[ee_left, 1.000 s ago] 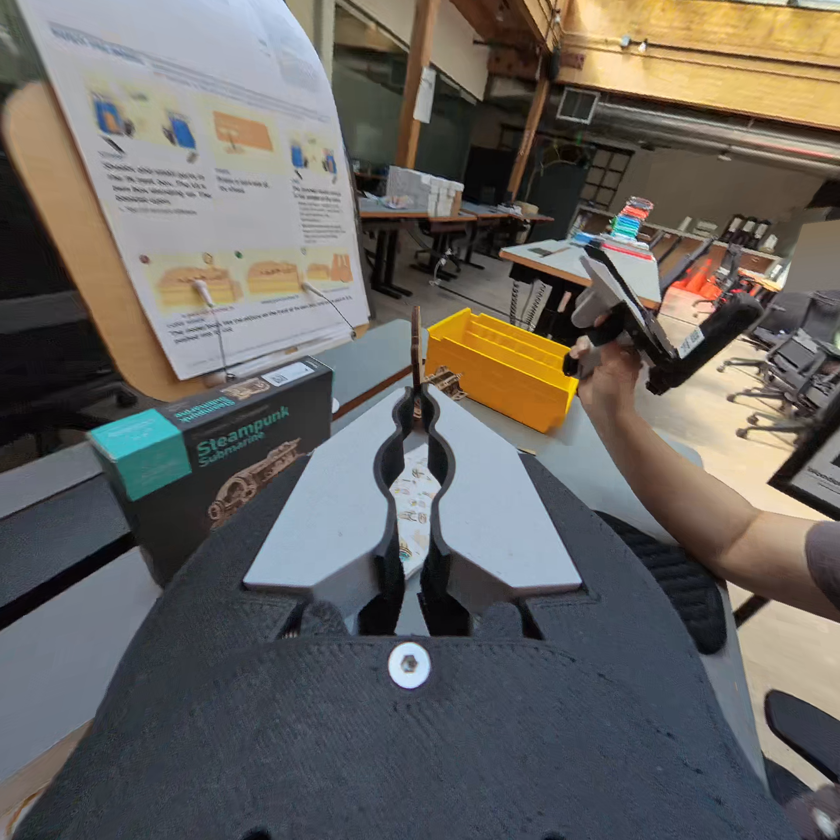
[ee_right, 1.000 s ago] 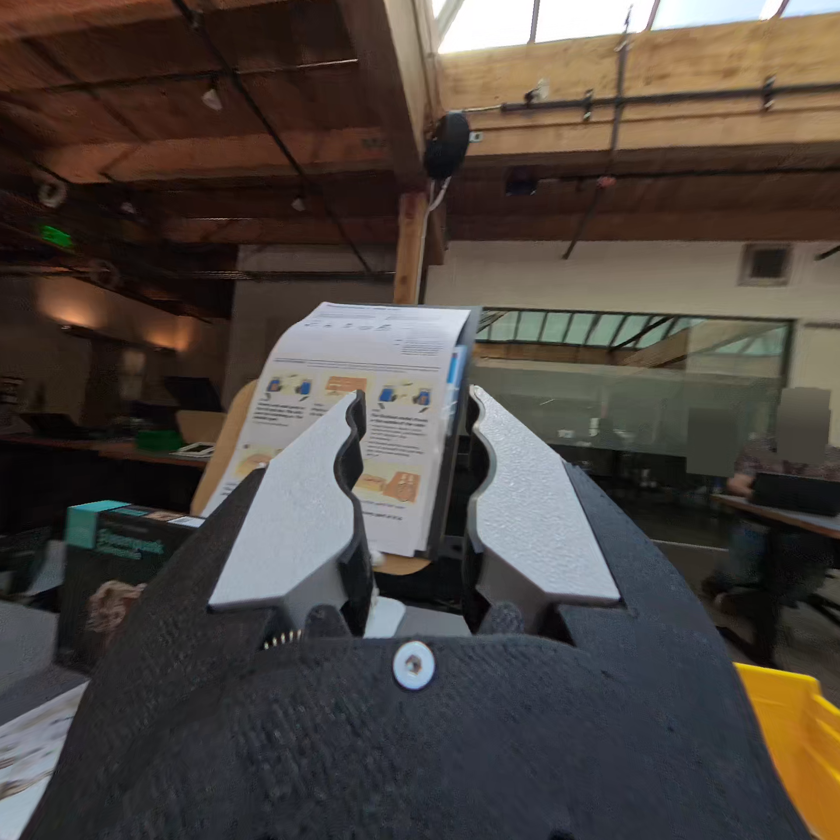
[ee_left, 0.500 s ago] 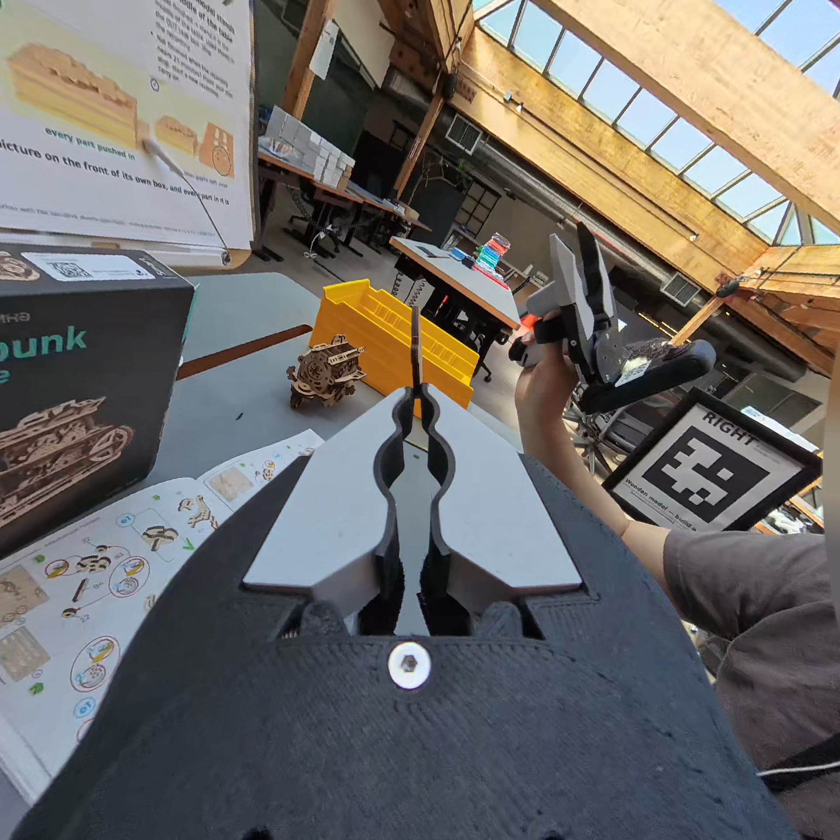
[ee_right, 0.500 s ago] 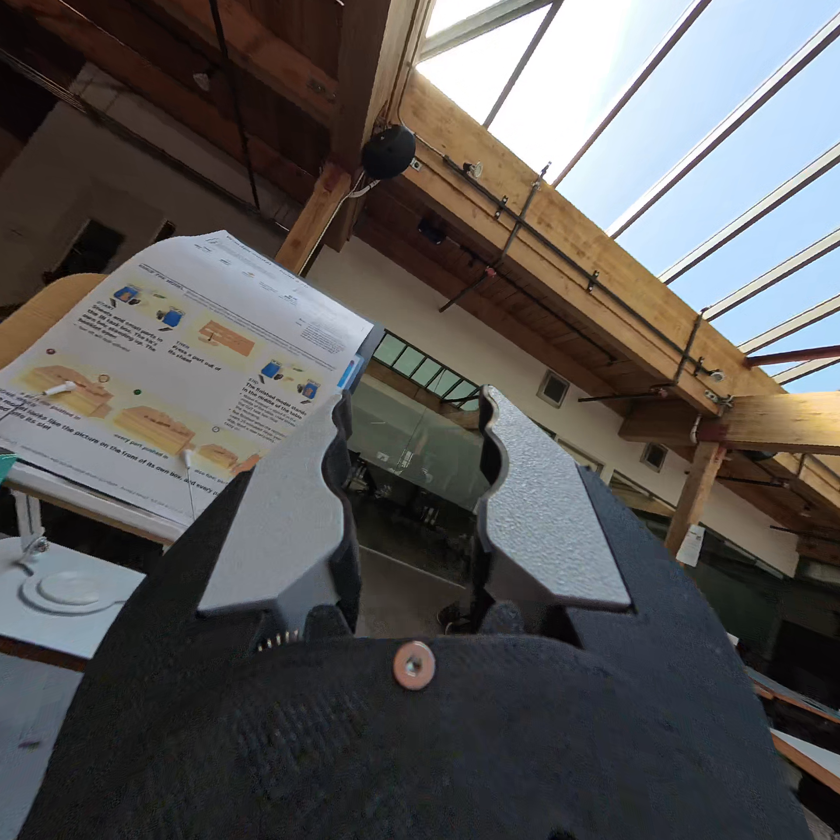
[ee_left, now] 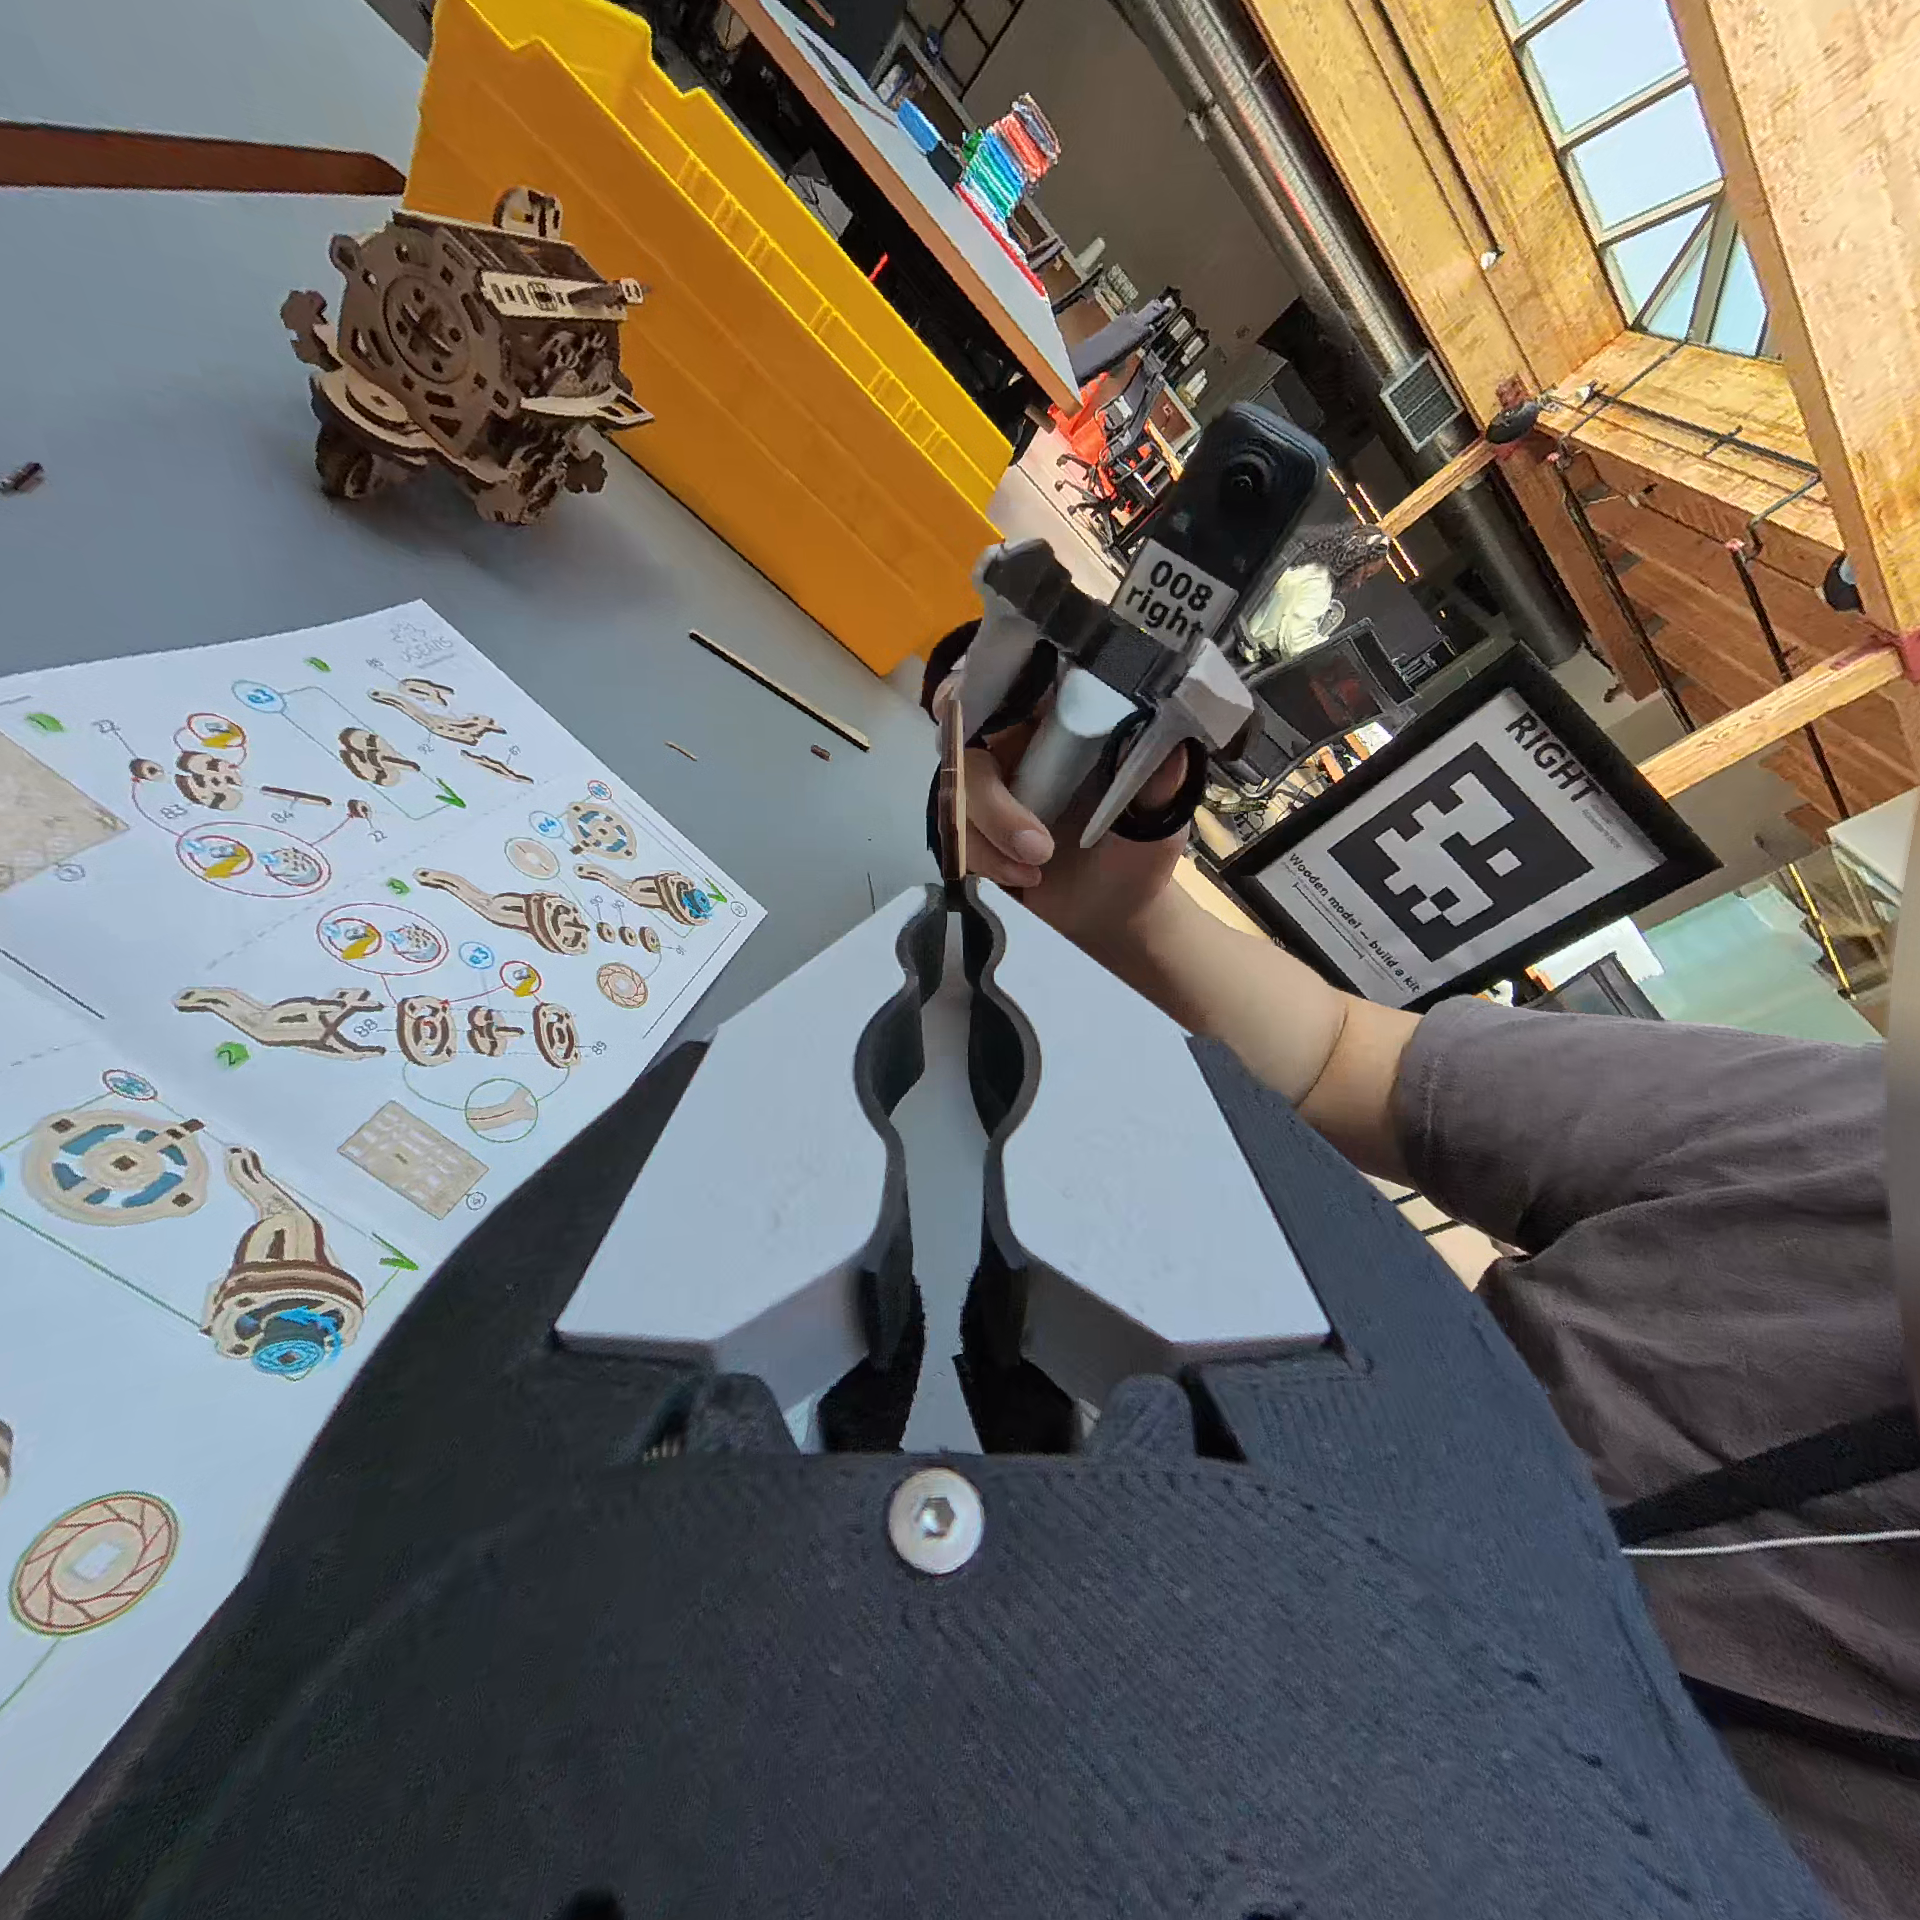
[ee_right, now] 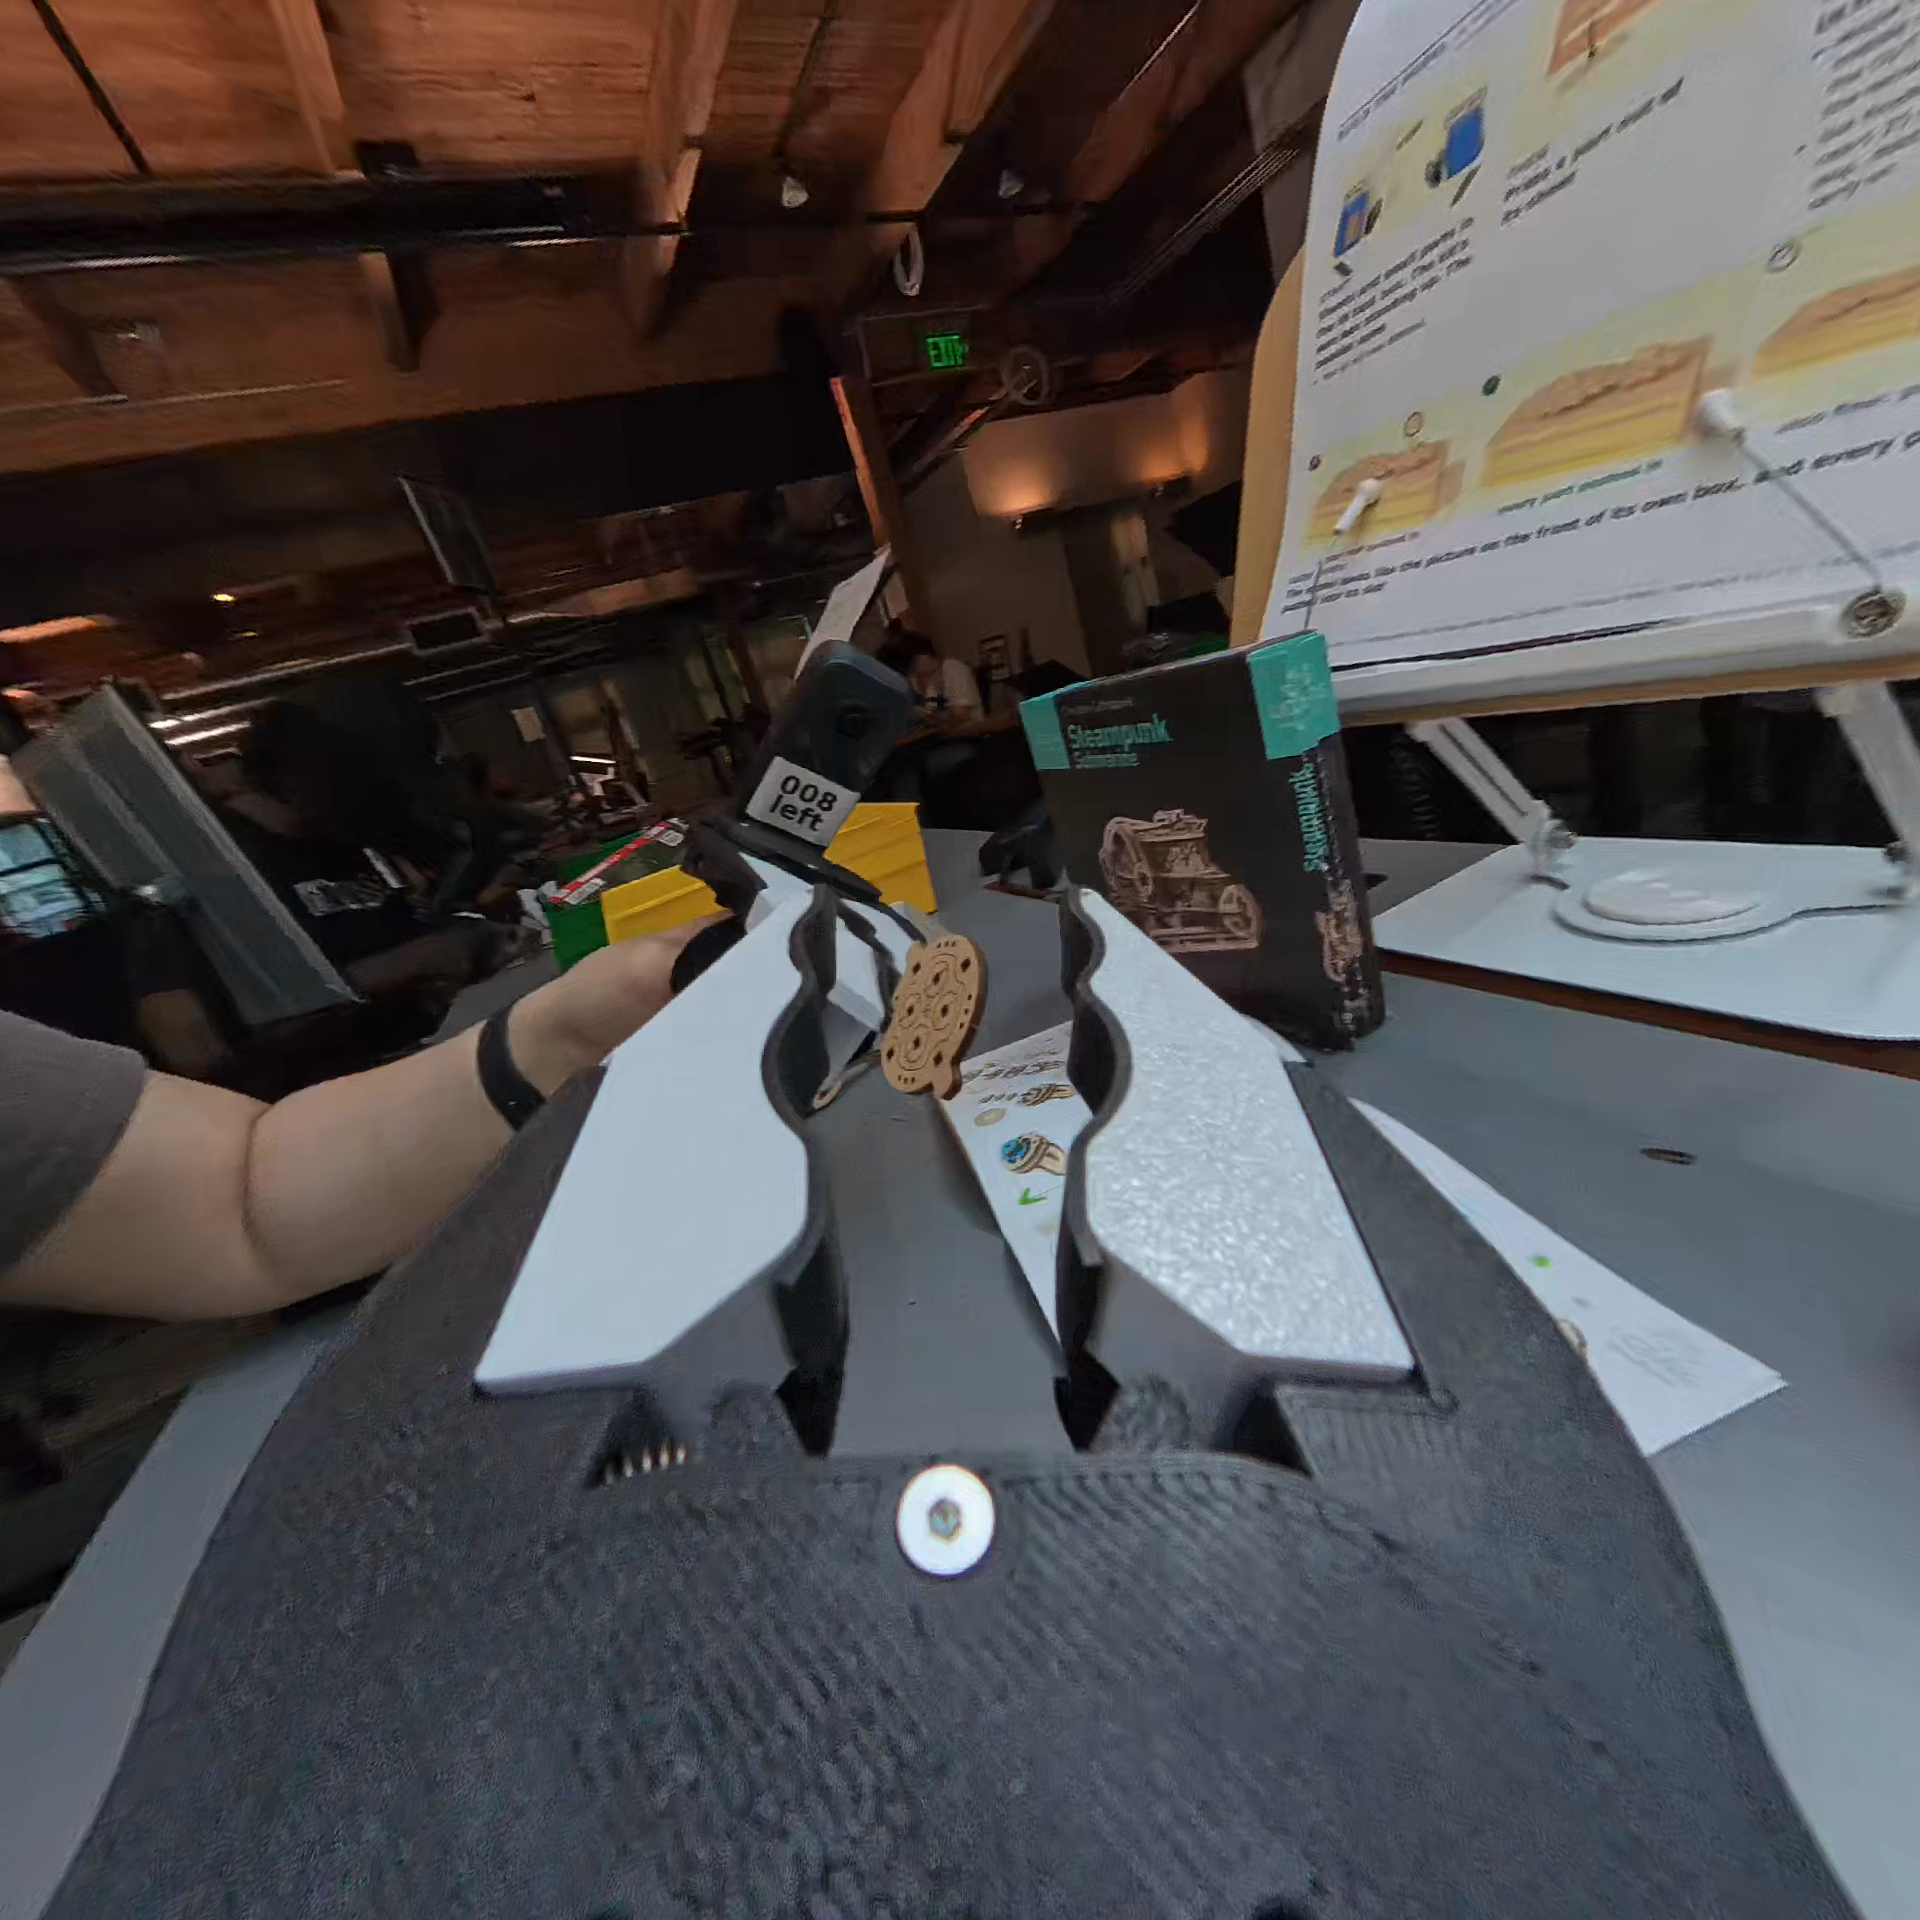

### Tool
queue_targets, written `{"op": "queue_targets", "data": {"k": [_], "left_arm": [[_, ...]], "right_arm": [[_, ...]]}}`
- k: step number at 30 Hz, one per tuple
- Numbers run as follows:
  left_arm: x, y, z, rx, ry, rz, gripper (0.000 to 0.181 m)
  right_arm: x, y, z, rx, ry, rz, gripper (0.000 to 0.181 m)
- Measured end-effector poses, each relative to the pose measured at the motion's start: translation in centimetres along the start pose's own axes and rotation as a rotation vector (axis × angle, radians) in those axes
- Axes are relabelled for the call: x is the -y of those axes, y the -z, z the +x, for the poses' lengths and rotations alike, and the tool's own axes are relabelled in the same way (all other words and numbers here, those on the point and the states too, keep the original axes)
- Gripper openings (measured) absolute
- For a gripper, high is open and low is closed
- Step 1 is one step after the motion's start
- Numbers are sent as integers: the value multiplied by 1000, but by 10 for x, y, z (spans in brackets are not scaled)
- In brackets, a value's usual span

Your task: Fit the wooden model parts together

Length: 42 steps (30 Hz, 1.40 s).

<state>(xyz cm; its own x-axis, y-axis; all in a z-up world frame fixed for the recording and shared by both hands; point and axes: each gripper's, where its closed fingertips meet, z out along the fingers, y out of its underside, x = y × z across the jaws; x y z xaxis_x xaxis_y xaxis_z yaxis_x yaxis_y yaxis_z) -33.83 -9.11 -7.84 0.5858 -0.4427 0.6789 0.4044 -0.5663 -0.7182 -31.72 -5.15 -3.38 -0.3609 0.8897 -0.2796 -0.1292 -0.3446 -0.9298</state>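
My left gripper [ee_left: 951, 896] is shut on a thin round wooden disc, which shows edge-on [ee_left: 951, 800] above its tips. In the right wrist view the disc [ee_right: 932, 1013] faces me flat, with holes cut in it, held up by the left gripper [ee_right: 883, 966]. My right gripper [ee_right: 948, 914] is open and empty, and the disc sits a little beyond its spread fingers. It also shows in the left wrist view [ee_left: 1081, 727], held in a hand just behind the disc. A partly built wooden model [ee_left: 457, 353] stands on the grey table [ee_left: 156, 520].
An open instruction booklet [ee_left: 364, 935] lies on the table's left. A yellow bin [ee_left: 727, 312] stands behind the model. The dark kit box [ee_right: 1205, 852] and a stand with an instruction sheet [ee_right: 1610, 364] are at the back. A framed marker sign [ee_left: 1455, 852] leans on the right. My hands' fingertips stand some 7 centimetres from each other. From either gripper's tips it is about 20 centimetres to the partly built wooden model [ee_left: 457, 353].
My right gripper has swung down from facing the ceiling to face the left gripper and the disc. My left gripper has tilted down and right; the two are now close together.
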Motion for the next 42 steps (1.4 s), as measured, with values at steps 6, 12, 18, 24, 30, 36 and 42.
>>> {"op": "queue_targets", "data": {"k": [6, 12, 18, 24, 30, 36, 42], "left_arm": [[-20, -10, -9, -9, -5, -88, 1], [-49, -6, -6, -16, 29, -127, 1], [-68, 3, 3, -33, -10, -45, 4], [-75, -5, 6, -50, -36, -63, 1], [-72, -4, 7, -60, -24, -42, 1], [-70, -3, 6, -74, 8, -20, 1], [-65, 1, 3, -73, 34, 10, 4]], "right_arm": [[-62, -5, -1, 115, -236, -282, 35], [-85, -5, -19, 215, -387, -413, 2], [-101, -6, -40, 285, -486, -511, 1], [-106, -6, -46, 325, -564, -522, 1], [-104, -6, -46, 329, -590, -504, 1], [-104, -5, -43, 338, -649, -490, 1], [-101, -5, -38, 325, -679, -467, 1]]}}
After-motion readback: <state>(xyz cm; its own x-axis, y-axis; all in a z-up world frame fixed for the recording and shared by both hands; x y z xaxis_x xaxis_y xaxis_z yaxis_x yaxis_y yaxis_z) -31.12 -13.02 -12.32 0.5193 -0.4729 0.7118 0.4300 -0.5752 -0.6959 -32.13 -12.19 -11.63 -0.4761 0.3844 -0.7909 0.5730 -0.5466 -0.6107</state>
